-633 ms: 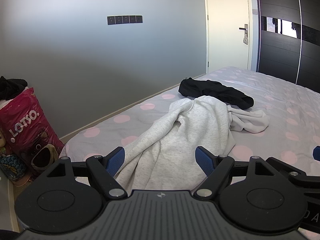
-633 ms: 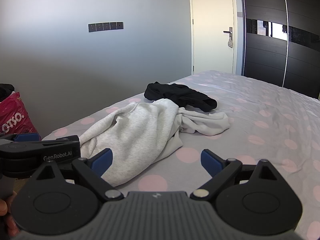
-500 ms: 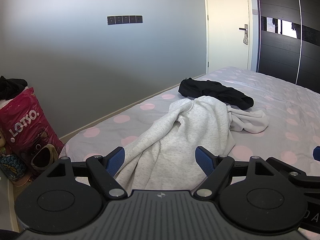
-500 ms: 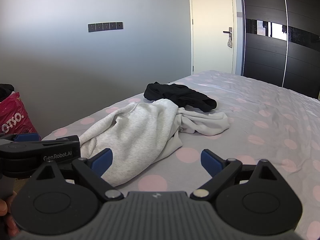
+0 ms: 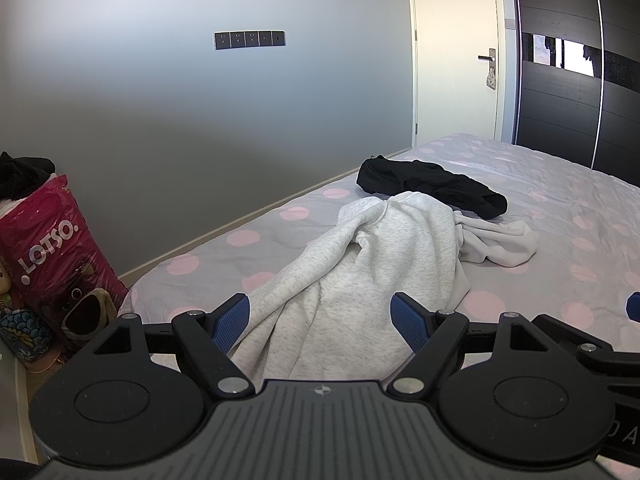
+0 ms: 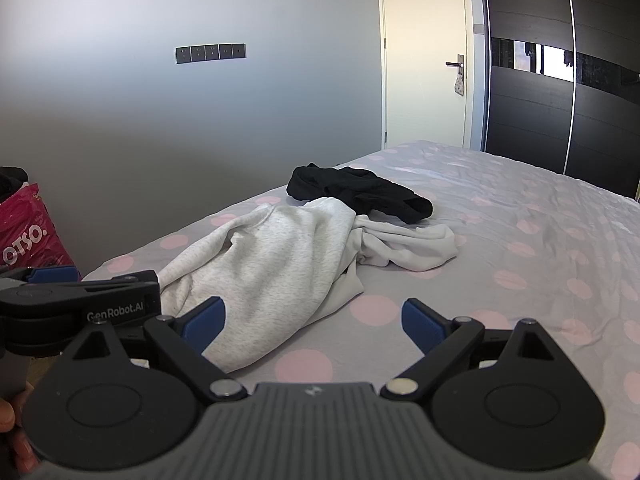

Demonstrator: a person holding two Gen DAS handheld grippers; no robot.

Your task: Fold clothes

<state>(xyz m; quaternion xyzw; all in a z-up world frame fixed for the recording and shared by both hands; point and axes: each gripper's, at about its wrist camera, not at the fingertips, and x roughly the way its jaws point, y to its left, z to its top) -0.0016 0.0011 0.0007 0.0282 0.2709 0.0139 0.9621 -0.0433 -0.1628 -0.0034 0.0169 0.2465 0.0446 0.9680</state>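
The grey sweatshirt (image 5: pixel 372 264) lay crumpled on the bed (image 5: pixel 580 216), a black garment (image 5: pixel 432 184) touching its far end. The left gripper (image 5: pixel 320 316) and right gripper (image 6: pixel 312 318) both stood spread wide, empty, the sweatshirt's near end lying between the left fingers (image 5: pixel 230 322).

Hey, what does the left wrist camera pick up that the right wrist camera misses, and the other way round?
Only the left wrist view shows the full LOTSO bag with the items at its foot. Only the right wrist view shows the left gripper's GenRobot.AI body from the side and fingertips of the person's hand at the left edge. Both show the grey sweatshirt, black garment, polka-dot bed, door and wardrobe.
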